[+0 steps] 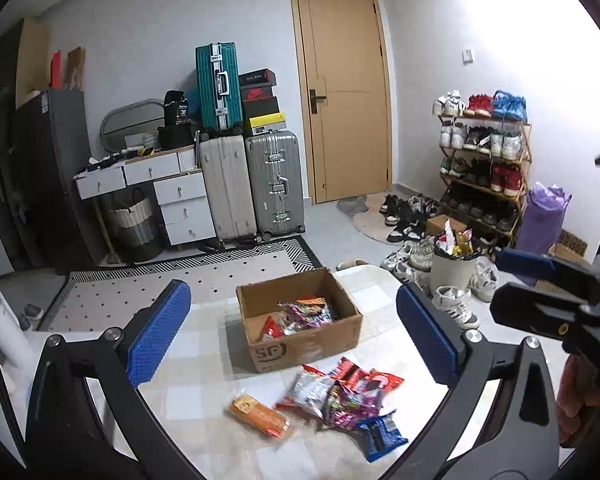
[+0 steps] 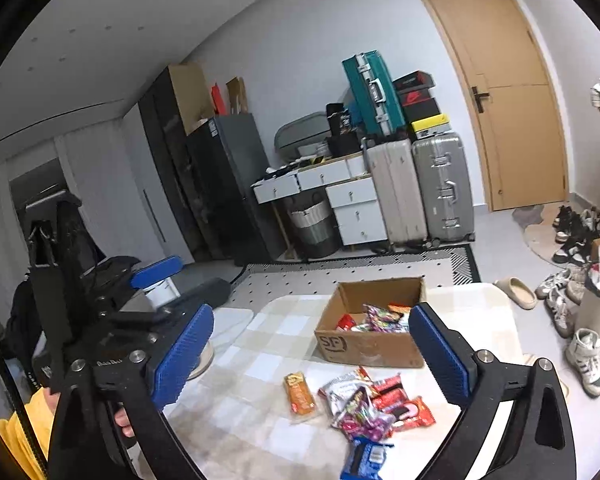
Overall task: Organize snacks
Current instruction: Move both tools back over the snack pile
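Note:
A brown cardboard box [image 1: 300, 344] stands on the checked table [image 1: 203, 396] and holds several snack packets [image 1: 304, 314]. In front of it lies a loose pile of packets [image 1: 340, 396], with an orange packet [image 1: 259, 416] to the left and a blue packet [image 1: 380, 436] nearest me. My left gripper [image 1: 293, 340] is open and empty, above the table facing the box. My right gripper [image 2: 312, 360] is open and empty too, above the pile [image 2: 372, 404] and near the box [image 2: 370, 344]. Each gripper shows at the edge of the other's view.
Beyond the table are a patterned rug [image 1: 179, 280], suitcases [image 1: 251, 184], a white drawer unit [image 1: 179, 196] and a wooden door [image 1: 344, 92]. At the right stand a shoe rack [image 1: 484, 160], loose shoes [image 1: 456, 308] and a full white bin [image 1: 454, 264].

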The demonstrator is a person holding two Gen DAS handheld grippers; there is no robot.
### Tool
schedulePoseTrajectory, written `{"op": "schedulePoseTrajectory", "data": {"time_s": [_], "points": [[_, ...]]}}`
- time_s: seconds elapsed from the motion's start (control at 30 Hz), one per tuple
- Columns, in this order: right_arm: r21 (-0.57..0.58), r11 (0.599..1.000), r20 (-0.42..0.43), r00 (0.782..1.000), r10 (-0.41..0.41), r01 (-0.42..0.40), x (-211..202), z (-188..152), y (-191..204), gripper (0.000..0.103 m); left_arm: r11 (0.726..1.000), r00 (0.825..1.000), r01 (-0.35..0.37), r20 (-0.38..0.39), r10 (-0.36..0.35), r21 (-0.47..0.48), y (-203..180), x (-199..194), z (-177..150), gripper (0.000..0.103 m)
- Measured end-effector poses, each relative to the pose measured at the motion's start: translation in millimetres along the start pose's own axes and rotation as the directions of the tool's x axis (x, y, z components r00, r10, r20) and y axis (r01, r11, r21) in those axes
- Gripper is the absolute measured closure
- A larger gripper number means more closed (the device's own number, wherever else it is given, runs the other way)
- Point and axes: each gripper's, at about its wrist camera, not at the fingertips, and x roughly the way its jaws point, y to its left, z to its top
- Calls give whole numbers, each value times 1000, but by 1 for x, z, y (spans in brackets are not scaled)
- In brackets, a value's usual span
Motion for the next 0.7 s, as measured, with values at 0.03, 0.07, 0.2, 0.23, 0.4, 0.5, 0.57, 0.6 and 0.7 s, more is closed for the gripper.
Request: {"op": "schedulePoseTrajectory", "data": {"time_s": [0.03,0.07,0.2,0.23,0.4,0.5,0.57,0.6,0.7], "points": [[-16,1000,3,1000,-12,12,2,-5,-1,2,1000,1000,2,6,-2,-18,1,-7,-8,0],[-29,999,6,1000,-26,26,1,-12,-1,1,999,1000,5,10,-5,-33,3,-13,-17,0],[-78,996,-26,998,-50,48,0,-50,3,1,996,1000,-23,12,25,-85,13,-31,-67,0],[-84,995,-33,998,-55,52,3,-57,3,1,995,1000,-29,5,29,-97,16,-32,-80,0],[-77,993,-51,994,-94,90,16,-105,-2,1,979,999,-45,-26,41,-200,41,-24,-151,0],[-72,993,-67,993,-101,96,27,-131,-6,1,974,998,-67,-31,62,-217,52,-10,-187,0],[-86,990,-88,989,-122,114,34,-144,-9,1,971,993,-116,-40,110,-210,59,7,-200,0],[-88,988,-100,985,-137,129,36,-150,-9,1,972,994,-104,-47,96,-210,60,13,-209,0],[-85,987,-155,977,-149,137,50,-169,-12,1,971,994,-94,-71,81,-218,63,35,-226,0]]}}
